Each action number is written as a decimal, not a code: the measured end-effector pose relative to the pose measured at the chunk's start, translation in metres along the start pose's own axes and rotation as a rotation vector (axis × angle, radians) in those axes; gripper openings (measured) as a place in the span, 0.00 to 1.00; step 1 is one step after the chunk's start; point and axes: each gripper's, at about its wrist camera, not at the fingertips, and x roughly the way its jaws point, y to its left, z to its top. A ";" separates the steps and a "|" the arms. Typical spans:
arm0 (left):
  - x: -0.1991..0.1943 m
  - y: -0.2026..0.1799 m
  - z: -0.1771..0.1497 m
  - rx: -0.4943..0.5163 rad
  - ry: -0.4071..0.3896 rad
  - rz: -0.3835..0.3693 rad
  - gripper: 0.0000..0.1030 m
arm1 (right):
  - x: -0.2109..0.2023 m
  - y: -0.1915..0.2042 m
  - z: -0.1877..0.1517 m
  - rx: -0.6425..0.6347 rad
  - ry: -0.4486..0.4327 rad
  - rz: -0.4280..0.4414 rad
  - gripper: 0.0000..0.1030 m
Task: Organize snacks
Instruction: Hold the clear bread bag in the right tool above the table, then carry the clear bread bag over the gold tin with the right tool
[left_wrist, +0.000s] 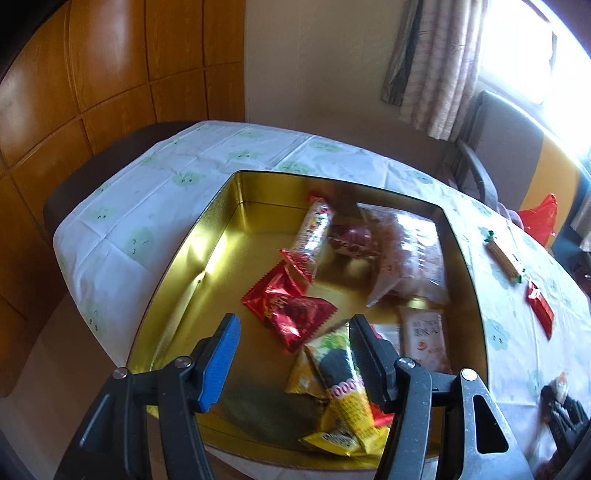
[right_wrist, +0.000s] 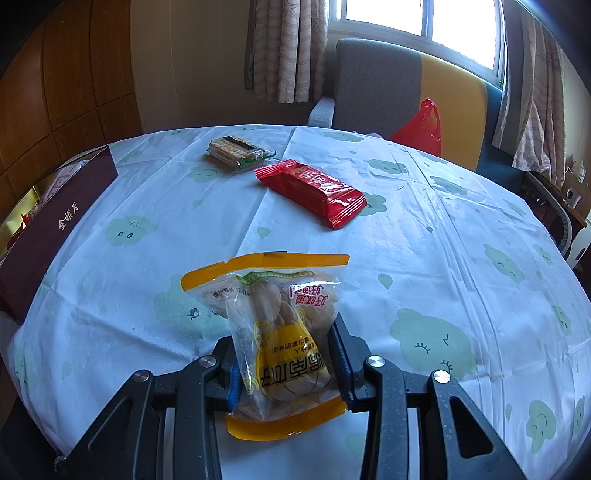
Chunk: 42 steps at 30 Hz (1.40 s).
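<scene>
**Snack sorting: one pouch released in the tin, the next held ready**

Nearest the right wrist camera, the right gripper (right_wrist: 286, 363) pinches a clear, orange-edged pouch of seeds (right_wrist: 277, 332), raised above the tablecloth (right_wrist: 424, 236). Beyond it lie a red wrapper (right_wrist: 312, 190) and, farther off, a cracker pack (right_wrist: 238, 151), both still outside; the tin's dark wall (right_wrist: 55, 221) stands at far left. In the left view, the left gripper (left_wrist: 291, 354) hangs over the gold tin (left_wrist: 192, 258) with jaws spread and nothing between them; yellow pouches (left_wrist: 340, 387) lie just beneath, red packets (left_wrist: 288, 306) and a long sleeve (left_wrist: 314, 232) beyond. Judged step: the left has finished a drop. The next move calls for carrying the held pouch leftward over the rim and lowering it onto bare floor before letting go.
</scene>
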 end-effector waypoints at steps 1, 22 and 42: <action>-0.002 -0.002 -0.001 0.004 -0.006 -0.001 0.60 | 0.000 0.000 0.000 0.000 0.000 0.000 0.39; -0.020 -0.019 -0.022 0.060 -0.081 0.007 0.57 | -0.001 0.004 0.001 -0.007 0.016 -0.016 0.39; -0.021 -0.012 -0.022 0.041 -0.094 -0.007 0.53 | -0.005 0.024 0.006 -0.008 0.115 0.029 0.37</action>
